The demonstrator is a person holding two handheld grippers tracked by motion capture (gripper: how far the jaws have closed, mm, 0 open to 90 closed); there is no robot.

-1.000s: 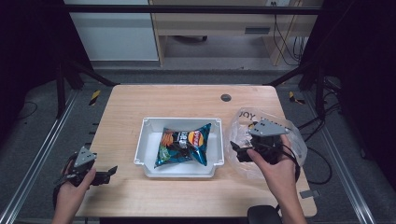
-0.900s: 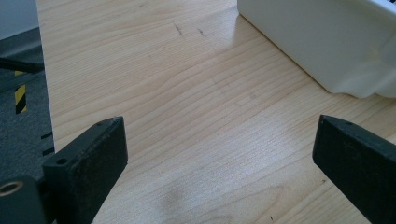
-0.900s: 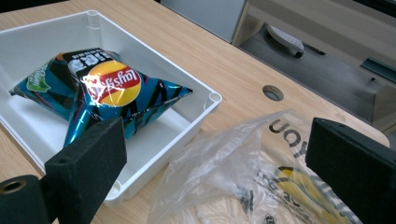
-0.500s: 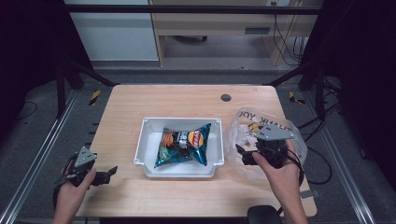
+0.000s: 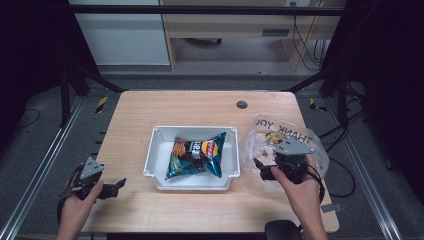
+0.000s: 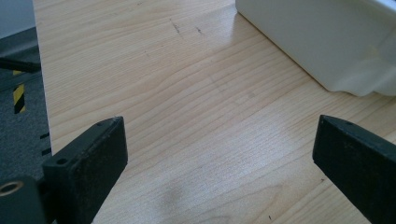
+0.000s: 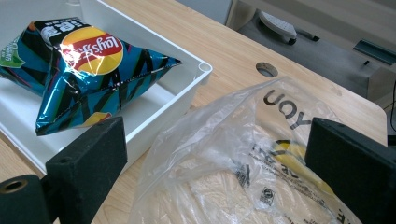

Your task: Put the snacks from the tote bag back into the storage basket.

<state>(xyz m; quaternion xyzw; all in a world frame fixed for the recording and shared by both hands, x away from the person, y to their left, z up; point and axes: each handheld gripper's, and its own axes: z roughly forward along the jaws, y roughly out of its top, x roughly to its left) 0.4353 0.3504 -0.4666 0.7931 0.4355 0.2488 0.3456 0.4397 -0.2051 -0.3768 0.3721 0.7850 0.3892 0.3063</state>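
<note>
Clear plastic bag lies on the desk right of the white tray holding the chip packet. Right tool, spread, hovers over it; left tool, spread, idles. Next: close on bag's film.

A lab or test room rigged for recording: a bare wooden surface stands inside a dark metal frame, cables hang behind it, hazard-striped tape marks the grey floor, and plain cabinets line the back wall
</note>
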